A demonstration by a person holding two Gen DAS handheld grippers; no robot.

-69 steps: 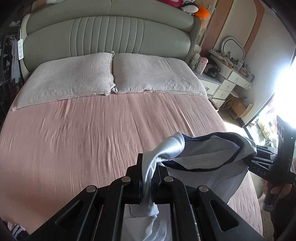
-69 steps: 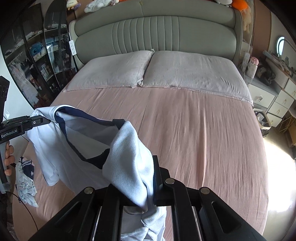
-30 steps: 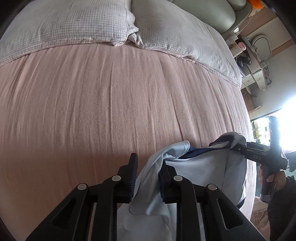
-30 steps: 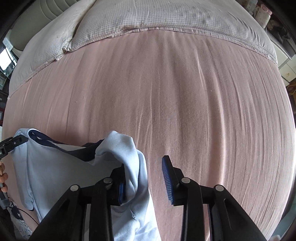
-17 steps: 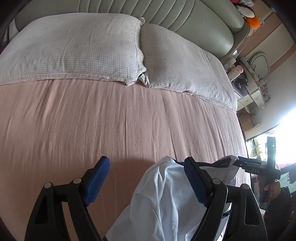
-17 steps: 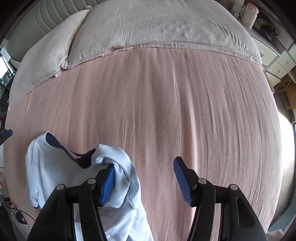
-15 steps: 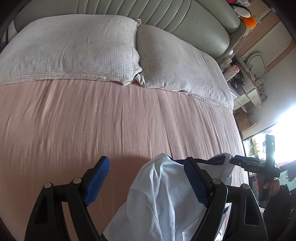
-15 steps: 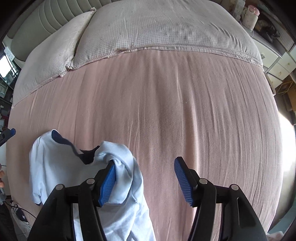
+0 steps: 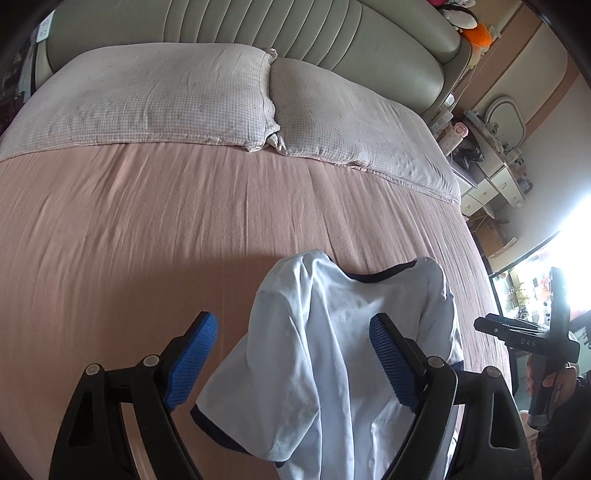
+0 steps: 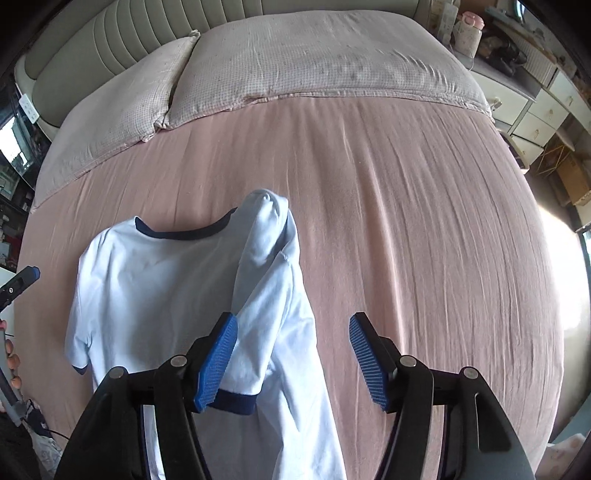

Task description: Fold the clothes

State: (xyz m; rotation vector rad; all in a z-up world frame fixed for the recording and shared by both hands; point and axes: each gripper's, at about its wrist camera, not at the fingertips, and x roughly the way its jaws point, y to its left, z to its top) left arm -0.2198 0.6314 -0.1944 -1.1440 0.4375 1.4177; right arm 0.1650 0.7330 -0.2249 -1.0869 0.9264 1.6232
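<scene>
A light blue T-shirt [image 9: 325,369] with a navy collar and sleeve trim lies spread on the pink bed sheet [image 9: 147,229], collar toward the pillows. My left gripper [image 9: 291,323] hovers above its left shoulder, jaws opening, and the blue pads [image 9: 192,354] press on nothing. In the right wrist view the T-shirt [image 10: 155,280] has its right shoulder bunched into a ridge. My right gripper [image 10: 292,321] stands open over that side, the cloth lying loose below its left pad [image 10: 218,354]. Each gripper shows at the edge of the other's view: right [image 9: 524,336], left [image 10: 22,280].
Two checked pillows [image 9: 147,96] lie against a grey-green padded headboard [image 9: 295,33]. A white dresser [image 10: 535,110] stands right of the bed, with bright window glare beyond. A person's hand [image 9: 550,380] holds the right gripper's handle. The pink sheet [image 10: 406,221] stretches wide on the right.
Both grippers let go of the shirt's shoulders, opened wide and rose back from it. The shirt dropped and now lies spread on the sheet.
</scene>
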